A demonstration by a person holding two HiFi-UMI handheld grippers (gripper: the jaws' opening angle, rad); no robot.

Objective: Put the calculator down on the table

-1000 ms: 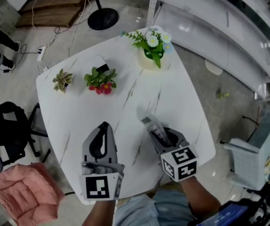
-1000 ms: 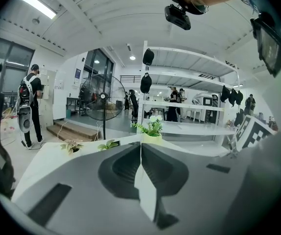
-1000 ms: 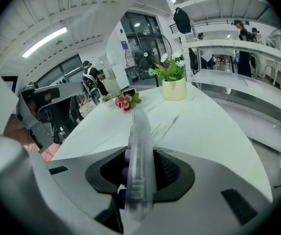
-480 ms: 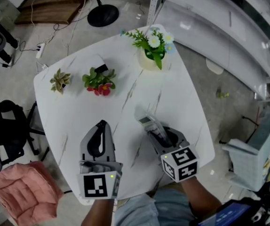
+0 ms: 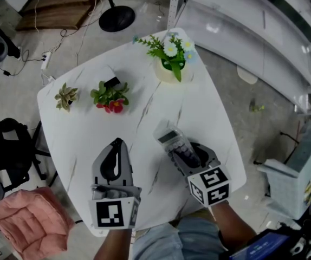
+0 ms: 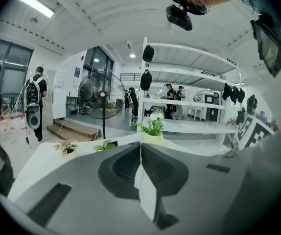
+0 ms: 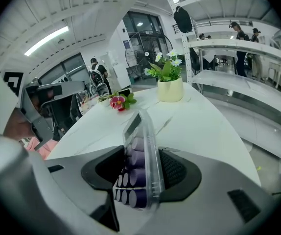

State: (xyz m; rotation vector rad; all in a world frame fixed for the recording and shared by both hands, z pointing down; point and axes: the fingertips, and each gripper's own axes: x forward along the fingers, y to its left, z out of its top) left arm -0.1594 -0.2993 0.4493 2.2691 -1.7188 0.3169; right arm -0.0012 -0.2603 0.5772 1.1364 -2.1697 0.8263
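At near desk (image 5: 199, 107) edge: left tongs (image 6: 141, 153) pressed together, nothing between them. Right tongs (image 7: 141, 173) opening; calculator (image 7: 138, 131) stands on its long edge between the jaws, leaning on one pad with a gap at the other, its far end down near the desk top. Judged light, stiff plastic with a slick clear cover and raised purple keys; best held across the long side edges, not the keys. Farther off: cream pot (image 5: 166, 73) of white-flowered greenery, a red-flowered plant (image 5: 109, 96) and a small succulent (image 5: 65, 96), their pots barely visible.
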